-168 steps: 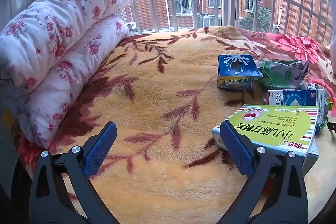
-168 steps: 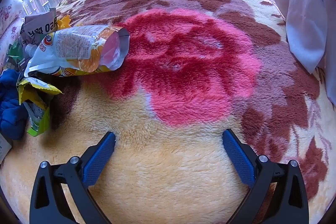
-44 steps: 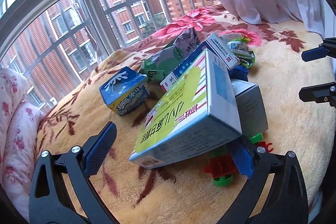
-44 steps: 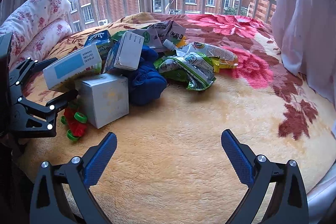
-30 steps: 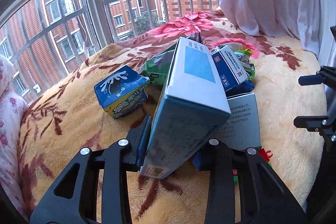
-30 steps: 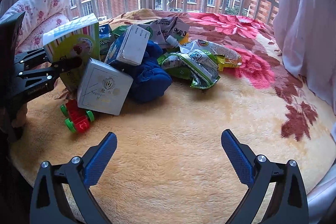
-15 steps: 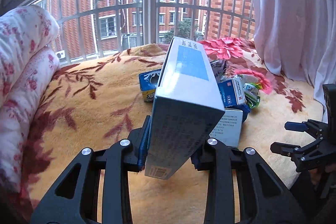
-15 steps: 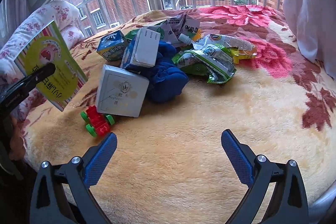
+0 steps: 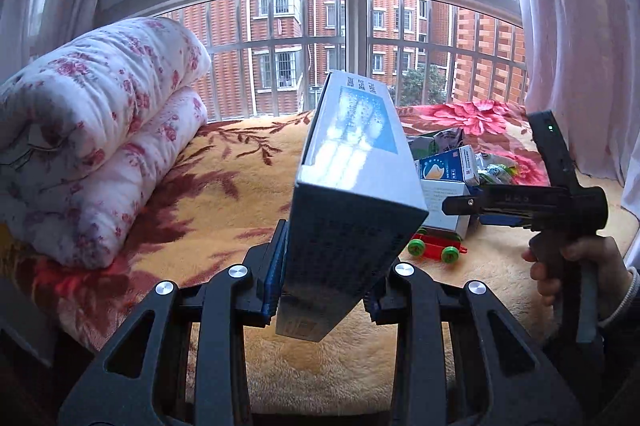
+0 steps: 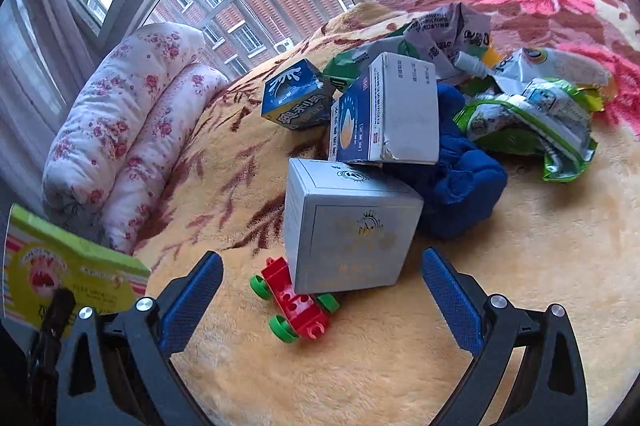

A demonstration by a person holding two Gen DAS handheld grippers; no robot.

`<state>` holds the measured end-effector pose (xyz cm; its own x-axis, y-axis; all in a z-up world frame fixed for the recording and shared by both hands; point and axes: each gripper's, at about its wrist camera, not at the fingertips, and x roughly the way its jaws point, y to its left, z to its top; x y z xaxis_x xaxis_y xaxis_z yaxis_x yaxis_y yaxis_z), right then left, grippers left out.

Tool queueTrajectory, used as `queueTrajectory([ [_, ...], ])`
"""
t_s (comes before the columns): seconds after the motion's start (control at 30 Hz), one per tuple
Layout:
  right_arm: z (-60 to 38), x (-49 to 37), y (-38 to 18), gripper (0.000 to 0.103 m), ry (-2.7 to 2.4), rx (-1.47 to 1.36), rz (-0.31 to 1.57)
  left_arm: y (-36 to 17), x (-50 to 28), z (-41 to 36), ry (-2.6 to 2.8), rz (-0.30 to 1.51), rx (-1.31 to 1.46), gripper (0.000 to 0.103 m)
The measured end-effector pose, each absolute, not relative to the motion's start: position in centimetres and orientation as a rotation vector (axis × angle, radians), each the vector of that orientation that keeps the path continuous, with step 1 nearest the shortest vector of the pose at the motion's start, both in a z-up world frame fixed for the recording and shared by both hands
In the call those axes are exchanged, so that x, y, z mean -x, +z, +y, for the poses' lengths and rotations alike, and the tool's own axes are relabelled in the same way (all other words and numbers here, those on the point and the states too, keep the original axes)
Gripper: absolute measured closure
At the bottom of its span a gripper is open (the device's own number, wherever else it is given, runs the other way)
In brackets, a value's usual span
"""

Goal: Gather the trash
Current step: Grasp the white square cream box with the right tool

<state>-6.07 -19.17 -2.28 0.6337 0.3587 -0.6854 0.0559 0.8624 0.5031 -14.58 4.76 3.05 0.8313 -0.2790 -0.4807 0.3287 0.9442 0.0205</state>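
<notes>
Left tool (image 9: 324, 290) is clamped tight on the medicine box (image 9: 352, 186), blue pads pressing both broad faces, and the box is lifted clear of the bed (image 9: 240, 178), tilted with its far end up toward the window (image 9: 304, 38). From the right wrist view that same box shows its yellow-green printed face at the lower left edge.

Right tool (image 10: 320, 290) is spread wide, nothing between its pads, hovering just in front of the grey box (image 10: 348, 230). That grey box is our landmark. Tucked against its near lower corner is a red toy car with green wheels (image 10: 294, 300), partly under the box. Leaning on the grey box's far top edge is a blue-and-white carton (image 10: 386, 110), tilted. Just right of the grey box, touching it, sits a bundle of blue cloth (image 10: 460, 182). Behind and left of the landmark lies a small blue milk carton (image 10: 298, 96) on its side.

Farther right of the grey box there's a crumpled green wrapper (image 10: 532, 122), and beyond that a grey-white pouch (image 10: 556, 64) and more crumpled packets (labels too distorted to read). Well left of the landmark, a rolled floral quilt (image 10: 124, 122) lies along the window side of the bed.
</notes>
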Motion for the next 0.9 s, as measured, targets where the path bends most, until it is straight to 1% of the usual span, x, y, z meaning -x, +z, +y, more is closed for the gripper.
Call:
queueTrajectory([
  [0.23, -19.4, 3.4, -3.9, 0.005, 0.223, -0.630, 0.922, 2.5, 14.5, 5.1, -0.319, 0.498, -0.113, 0.072],
  [0.33, -19.0, 2.7, -4.1, 0.008, 0.236, -0.631, 0.937, 2.0, 14.3, 5.2, -0.321, 0.508, -0.104, 0.072],
  [0.37, -18.8, 2.4, -4.2, 0.011, 0.238, -0.630, 0.942, 2.0, 14.2, 5.2, -0.322, 0.511, -0.098, 0.072],
  [0.43, -18.4, 1.6, -4.6, 0.022, 0.245, -0.632, 0.956, 1.7, 13.8, 5.2, -0.326, 0.520, -0.086, 0.072],
  [0.47, -18.3, 1.3, -4.8, 0.041, 0.250, -0.640, 0.964, 1.6, 13.6, 5.2, -0.326, 0.521, -0.081, 0.072],
  [0.57, -18.2, 1.1, -5.2, 0.040, 0.249, -0.674, 0.968, 1.1, 13.1, 5.1, -0.322, 0.534, -0.070, 0.072],
  [0.67, -17.8, 1.9, -4.4, 0.041, 0.249, -0.628, 0.946, 0.7, 12.6, 5.0, -0.331, 0.554, -0.058, 0.072],
  [0.9, -17.4, 6.1, 0.1, 0.041, 0.215, -0.470, 0.826, 0.9, 13.5, 3.4, -0.367, 0.561, -0.053, 0.072],
])
